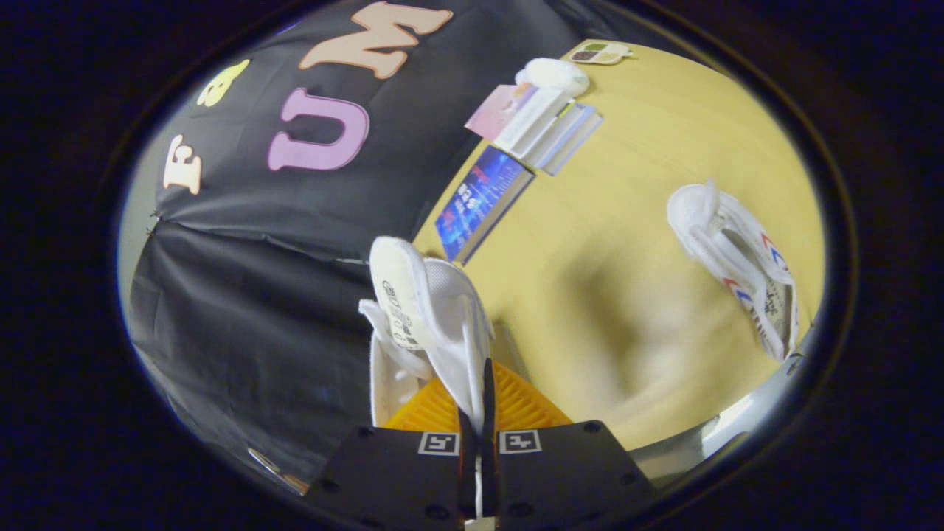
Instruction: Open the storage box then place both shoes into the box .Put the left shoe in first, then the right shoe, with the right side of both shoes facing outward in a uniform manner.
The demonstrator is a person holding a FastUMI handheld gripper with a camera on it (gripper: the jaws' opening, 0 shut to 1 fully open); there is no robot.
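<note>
The yellow table (634,221) has a white shoe (737,258), some books (516,147), and a small card (599,52) lying on it.

The gripper (478,413) pinches a shoe (428,310) between its fingers, lifted above the table (664,147). Right of that shoe, well apart, the second shoe (737,265) lies on the table. Beyond it, a book (479,203) lies near the booth wall, then stacked books (546,125) farther back.
</note>
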